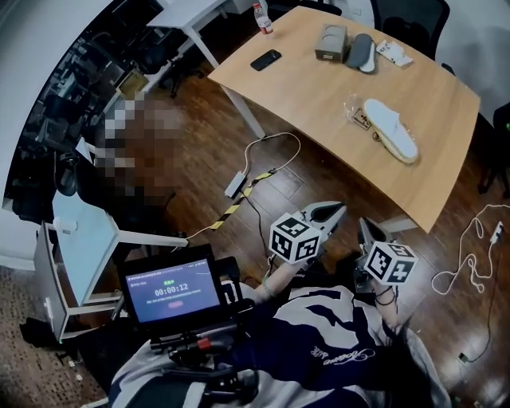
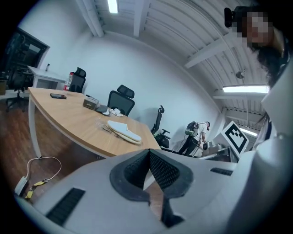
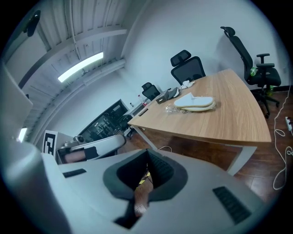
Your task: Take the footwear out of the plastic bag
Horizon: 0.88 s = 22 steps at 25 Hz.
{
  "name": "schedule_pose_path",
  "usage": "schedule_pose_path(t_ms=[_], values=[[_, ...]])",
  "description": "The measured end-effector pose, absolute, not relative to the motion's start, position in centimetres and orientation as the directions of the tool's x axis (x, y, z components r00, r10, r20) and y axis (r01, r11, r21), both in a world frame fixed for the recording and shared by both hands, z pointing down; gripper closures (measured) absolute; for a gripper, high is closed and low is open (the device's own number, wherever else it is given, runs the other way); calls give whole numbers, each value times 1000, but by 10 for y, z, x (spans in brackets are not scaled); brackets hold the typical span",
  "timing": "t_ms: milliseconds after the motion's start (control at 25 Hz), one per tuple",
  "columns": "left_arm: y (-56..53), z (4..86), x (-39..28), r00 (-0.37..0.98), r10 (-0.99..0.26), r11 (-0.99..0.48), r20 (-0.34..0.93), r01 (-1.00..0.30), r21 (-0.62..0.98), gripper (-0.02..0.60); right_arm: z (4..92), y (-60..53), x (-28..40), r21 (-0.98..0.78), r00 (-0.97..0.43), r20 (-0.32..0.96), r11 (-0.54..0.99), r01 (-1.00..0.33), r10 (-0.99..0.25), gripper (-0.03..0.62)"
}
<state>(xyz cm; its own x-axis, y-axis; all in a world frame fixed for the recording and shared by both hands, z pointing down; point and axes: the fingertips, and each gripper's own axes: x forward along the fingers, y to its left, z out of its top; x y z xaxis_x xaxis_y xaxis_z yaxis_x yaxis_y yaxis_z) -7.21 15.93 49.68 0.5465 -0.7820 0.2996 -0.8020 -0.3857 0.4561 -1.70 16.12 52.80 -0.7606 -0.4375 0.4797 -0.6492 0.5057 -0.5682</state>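
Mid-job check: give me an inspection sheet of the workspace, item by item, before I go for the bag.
Surface: wooden table.
Job's things: white slippers on the table, clear plastic bag at one end; untouched.
Clutter: phone, box, grey slipper-shaped item, white packet, bottle.
Tongs: left tongs and right tongs both shut, empty, off the table.
Cables: power strip with lead and white cable on the floor.
Surroundings: office chairs, timer screen.

Plastic bag (image 1: 355,110) perhaps partly under slipper (image 1: 390,130)
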Motion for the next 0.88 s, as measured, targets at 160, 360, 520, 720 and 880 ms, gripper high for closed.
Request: schedule_pose_path(t_ms=[160, 360, 520, 720, 880], values=[[193, 503, -105, 561, -772, -387, 300, -788, 478, 578, 527, 198, -41, -552, -739, 491, 491, -674, -462, 605], [218, 510, -114, 596, -752, -409, 280, -756, 510, 578, 528, 229, -46, -527, -707, 503, 472, -706, -497, 605], [226, 511, -108, 618, -744, -429, 255, -734, 526, 578, 529, 240, -39, -509, -687, 512, 463, -726, -515, 605], [222, 505, -99, 638, -732, -453, 238, -717, 530, 578, 525, 239, -33, -507, -679, 512, 454, -733, -526, 605], [218, 495, -97, 634, -739, -447, 230, -716, 536, 578, 514, 238, -27, -514, -680, 502, 448, -731, -534, 605]])
